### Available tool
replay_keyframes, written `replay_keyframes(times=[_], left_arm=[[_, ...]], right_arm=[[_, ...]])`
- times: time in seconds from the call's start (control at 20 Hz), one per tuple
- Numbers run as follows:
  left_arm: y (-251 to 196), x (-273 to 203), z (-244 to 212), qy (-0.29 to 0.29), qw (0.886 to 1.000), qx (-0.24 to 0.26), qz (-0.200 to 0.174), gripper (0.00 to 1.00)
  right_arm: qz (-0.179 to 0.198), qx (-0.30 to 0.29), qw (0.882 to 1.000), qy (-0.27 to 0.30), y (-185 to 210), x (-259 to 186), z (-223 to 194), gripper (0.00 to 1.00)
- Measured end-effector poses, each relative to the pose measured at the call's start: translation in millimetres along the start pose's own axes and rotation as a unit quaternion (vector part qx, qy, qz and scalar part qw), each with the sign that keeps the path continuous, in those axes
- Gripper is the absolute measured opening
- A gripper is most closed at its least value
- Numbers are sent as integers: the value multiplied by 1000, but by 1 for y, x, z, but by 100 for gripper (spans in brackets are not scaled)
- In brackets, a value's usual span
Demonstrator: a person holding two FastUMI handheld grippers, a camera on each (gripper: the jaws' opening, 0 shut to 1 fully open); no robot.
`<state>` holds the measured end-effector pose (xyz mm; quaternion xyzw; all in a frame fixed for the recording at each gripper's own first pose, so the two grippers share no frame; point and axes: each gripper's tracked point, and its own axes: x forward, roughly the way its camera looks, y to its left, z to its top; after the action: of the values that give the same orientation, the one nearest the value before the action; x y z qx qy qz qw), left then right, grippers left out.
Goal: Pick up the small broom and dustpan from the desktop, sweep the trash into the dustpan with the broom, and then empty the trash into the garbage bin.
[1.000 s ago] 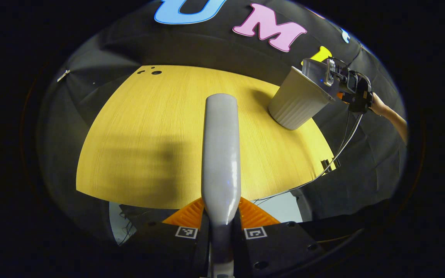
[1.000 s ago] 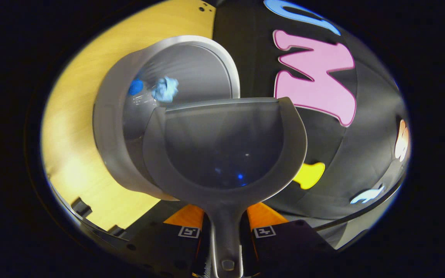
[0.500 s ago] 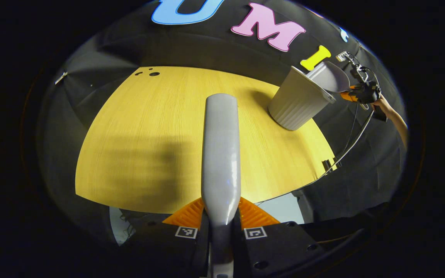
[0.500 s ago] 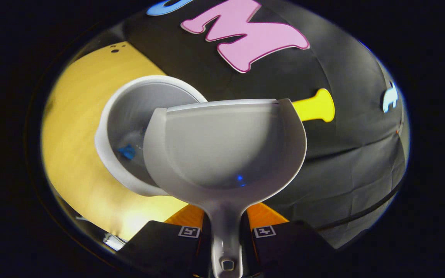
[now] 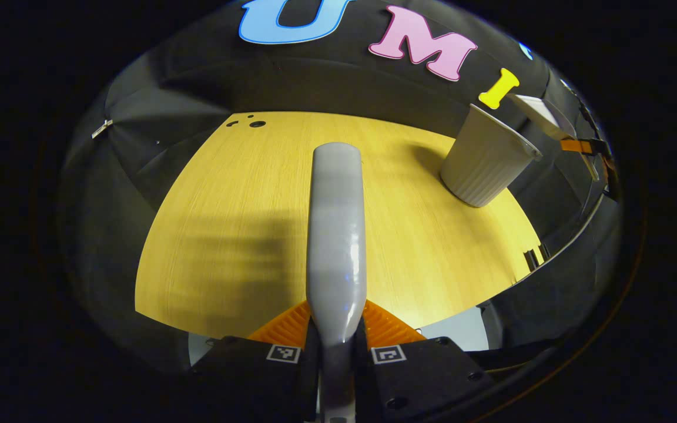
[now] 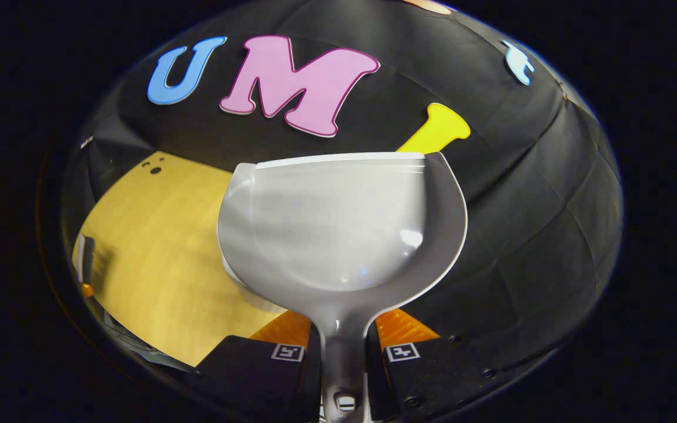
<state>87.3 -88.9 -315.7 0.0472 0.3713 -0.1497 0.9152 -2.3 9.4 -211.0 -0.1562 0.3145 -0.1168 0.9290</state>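
Grey dustpan [image 6: 338, 229] levelled off and bare; tipping looks finished.

Your right gripper [image 6: 341, 346] stays clenched on the pan's handle and has swung up and away from the bin [image 5: 485, 158], which stands on the desk [image 5: 227, 223] at 2 o'clock in the left gripper view. Your left gripper [image 5: 337, 346] still clamps the broom [image 5: 337, 235] at 12 o'clock. Trash dumped, I'd judge; both tools remain to put down.

Both views are dim at the margins and bright at centre, with strong fisheye curvature bending the tabletop [image 5: 244, 205] edges. Light falls from above: a streaked soft shadow lies left of the broom handle [image 5: 336, 235], whose glossy surface carries a vertical highlight. The dustpan [image 6: 338, 223] shows a small specular glare spot. Focus is sharp, with slight blur on the dustpan's lip.
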Motion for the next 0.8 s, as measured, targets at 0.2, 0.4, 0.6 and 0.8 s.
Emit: replay_keyframes(times=[0.2, 0.4, 0.6, 0.8], left_arm=[[17, 16, 4, 4, 1000, -4, 13, 29], [30, 32, 5, 16, 1000, 6, 25, 29], [35, 45, 7, 26, 999, 14, 29, 29], [41, 56, 13, 33, 999, 9, 32, 29]], right_arm=[[30, 53, 998, -10, 30, -40, -2, 35], [55, 49, 997, -7, 76, -55, -19, 35], [115, 72, 990, 33, 143, -54, -51, 35], [156, 74, 981, 83, 207, -41, -89, 36]])
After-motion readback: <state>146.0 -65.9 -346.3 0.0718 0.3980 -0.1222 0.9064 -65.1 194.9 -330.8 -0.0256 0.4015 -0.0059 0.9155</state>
